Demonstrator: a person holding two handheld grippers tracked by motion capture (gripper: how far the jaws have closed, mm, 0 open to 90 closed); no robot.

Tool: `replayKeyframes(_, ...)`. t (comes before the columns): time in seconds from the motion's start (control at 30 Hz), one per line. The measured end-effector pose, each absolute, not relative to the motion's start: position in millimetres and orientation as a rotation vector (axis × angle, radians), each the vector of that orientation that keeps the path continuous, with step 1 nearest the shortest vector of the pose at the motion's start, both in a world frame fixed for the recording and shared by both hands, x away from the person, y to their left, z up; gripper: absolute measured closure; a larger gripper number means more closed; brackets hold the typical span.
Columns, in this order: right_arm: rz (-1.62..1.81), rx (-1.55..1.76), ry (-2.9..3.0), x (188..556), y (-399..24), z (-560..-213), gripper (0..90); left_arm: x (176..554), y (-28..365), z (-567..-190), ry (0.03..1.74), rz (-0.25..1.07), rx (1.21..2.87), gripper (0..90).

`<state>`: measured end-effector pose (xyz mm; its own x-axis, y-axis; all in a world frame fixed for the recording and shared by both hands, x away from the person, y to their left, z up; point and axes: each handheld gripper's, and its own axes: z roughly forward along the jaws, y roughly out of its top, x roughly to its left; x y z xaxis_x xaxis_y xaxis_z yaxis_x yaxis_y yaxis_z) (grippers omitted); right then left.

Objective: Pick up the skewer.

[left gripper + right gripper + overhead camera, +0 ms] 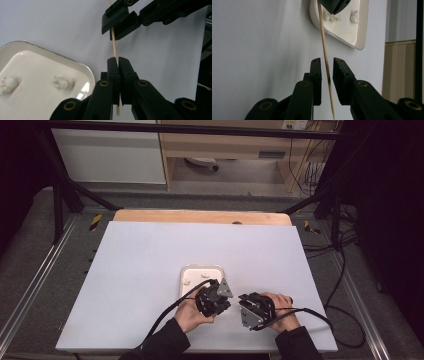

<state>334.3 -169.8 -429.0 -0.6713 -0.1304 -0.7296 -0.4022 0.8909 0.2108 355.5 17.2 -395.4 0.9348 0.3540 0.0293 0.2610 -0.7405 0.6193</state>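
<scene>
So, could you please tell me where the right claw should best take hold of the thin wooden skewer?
On the free shaft below the left claw, which pinches its far end. The wooden skewer is thin and straight and already runs between the right claw jaws, so close from both flanks, square across it.

A pale tan skewer [325, 60], white tray [15, 47] with silver rim, black claws, white table [150, 260].

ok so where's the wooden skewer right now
The wooden skewer is clamped in the left claw just right of the white tray, and in the right gripper view it runs between the right claw jaws, which aren't yet pressing on it.
</scene>
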Motion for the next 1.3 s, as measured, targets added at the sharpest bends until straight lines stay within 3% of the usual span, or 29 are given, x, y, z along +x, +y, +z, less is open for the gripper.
replayKeyframes(0.23, 0.442, -0.42, 2.289, 333, -168, -429, 85.6, 355, 18, -395, 0.428, 0.187, 2.447, 88.3)
replayKeyframes(0.8, 0.397, -0.491, 2.272, 331, -166, -428, 89.4, 359, 20, -395, 0.448, 0.17, 2.454, 87.2)
replayKeyframes(0.93, 0.377, -0.481, 2.278, 331, -167, -428, 89.3, 362, 22, -393, 0.45, 0.166, 2.476, 72.7)
replayKeyframes(1.03, 0.359, -0.494, 2.274, 331, -165, -428, 89.3, 365, 19, -392, 0.448, 0.151, 2.555, 69.4)
replayKeyframes(1.13, 0.359, -0.497, 2.272, 331, -164, -427, 89.3, 366, 16, -394, 0.449, 0.146, 2.589, 71.1)
replayKeyframes(1.3, 0.354, -0.513, 2.268, 331, -163, -426, 89.3, 366, 8, -399, 0.434, 0.12, 2.647, 84.3)
